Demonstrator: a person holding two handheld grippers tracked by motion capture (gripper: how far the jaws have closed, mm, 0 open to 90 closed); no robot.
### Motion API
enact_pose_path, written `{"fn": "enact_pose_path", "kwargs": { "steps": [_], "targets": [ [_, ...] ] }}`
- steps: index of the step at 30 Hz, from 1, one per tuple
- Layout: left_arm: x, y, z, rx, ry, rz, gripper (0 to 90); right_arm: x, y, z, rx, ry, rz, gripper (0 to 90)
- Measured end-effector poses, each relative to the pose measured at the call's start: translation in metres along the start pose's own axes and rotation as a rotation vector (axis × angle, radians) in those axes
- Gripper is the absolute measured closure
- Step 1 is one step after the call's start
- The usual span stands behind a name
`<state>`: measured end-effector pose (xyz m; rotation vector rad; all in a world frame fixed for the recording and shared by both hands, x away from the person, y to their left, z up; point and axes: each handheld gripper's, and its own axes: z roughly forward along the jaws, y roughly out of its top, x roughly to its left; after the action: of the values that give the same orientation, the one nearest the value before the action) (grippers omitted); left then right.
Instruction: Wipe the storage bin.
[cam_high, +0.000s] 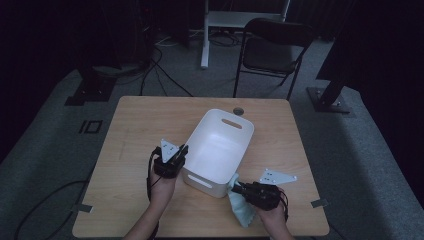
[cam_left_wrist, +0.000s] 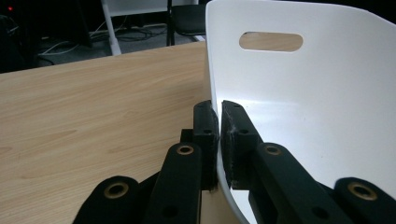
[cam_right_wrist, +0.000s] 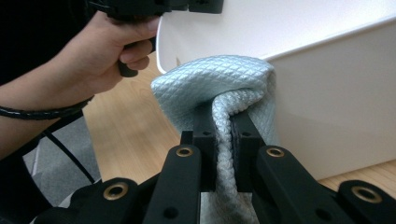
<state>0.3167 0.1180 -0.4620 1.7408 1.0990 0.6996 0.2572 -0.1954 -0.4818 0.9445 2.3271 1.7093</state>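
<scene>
White bin (cam_high: 218, 150) stands near the middle of the desk (cam_high: 135, 135), set at an angle, open side up, with a slot handle in its far wall and another in its near wall.

Left gripper (cam_high: 176, 156): jaws closed on the bin's left rim. In the left gripper view, the left gripper (cam_left_wrist: 218, 135) has one jaw against the outer face of the wall and the other against the inner face, with the thin white wall (cam_left_wrist: 289, 93) pinched between them. The left hand (cam_high: 162, 187) holds the gripper from behind, and a black cable runs down beside the wrist.

Right gripper (cam_high: 239, 189): jaws clamped on a pale blue quilted cloth (cam_high: 240, 207). In the right gripper view, the right gripper (cam_right_wrist: 223, 140) squeezes a gathered fold of the cloth (cam_right_wrist: 219, 84) between its jaws; the rest bulges above the jaw tips and touches the bin's near corner (cam_right_wrist: 327, 102). In the high view the cloth hangs from the gripper down toward the desk's front edge; whether its lower end rests on the desk cannot be told in the dim light. The right hand (cam_high: 272, 215) grips the tool at the desk's near right part. A grey three-cornered plate (cam_high: 276, 176) sits on top of the right gripper, and a similar one tops the left.

Surroundings: a folding chair (cam_high: 272, 50) stands on the grey floor beyond the desk, beside a white table leg (cam_high: 205, 35), with cables lying across the floor.
</scene>
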Motion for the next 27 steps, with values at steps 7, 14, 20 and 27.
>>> {"fn": "enact_pose_path", "kwargs": {
  "steps": [7,14,20,27],
  "targets": [
    [0.002,0.000,0.000,0.000,-0.031,-0.001,85.4,-0.005,-0.010,0.009,0.052,-0.044,0.000,83.9],
    [0.004,0.000,0.000,0.005,-0.047,0.001,84.9,-0.023,-0.022,0.018,0.109,-0.064,0.048,83.9],
    [0.005,0.000,0.000,0.011,-0.056,-0.018,83.6,-0.040,-0.031,0.027,0.147,-0.081,0.087,83.9],
    [0.003,0.001,0.001,0.011,-0.025,-0.004,83.8,-0.056,-0.034,0.031,0.179,-0.066,0.119,84.0]
  ]
}}
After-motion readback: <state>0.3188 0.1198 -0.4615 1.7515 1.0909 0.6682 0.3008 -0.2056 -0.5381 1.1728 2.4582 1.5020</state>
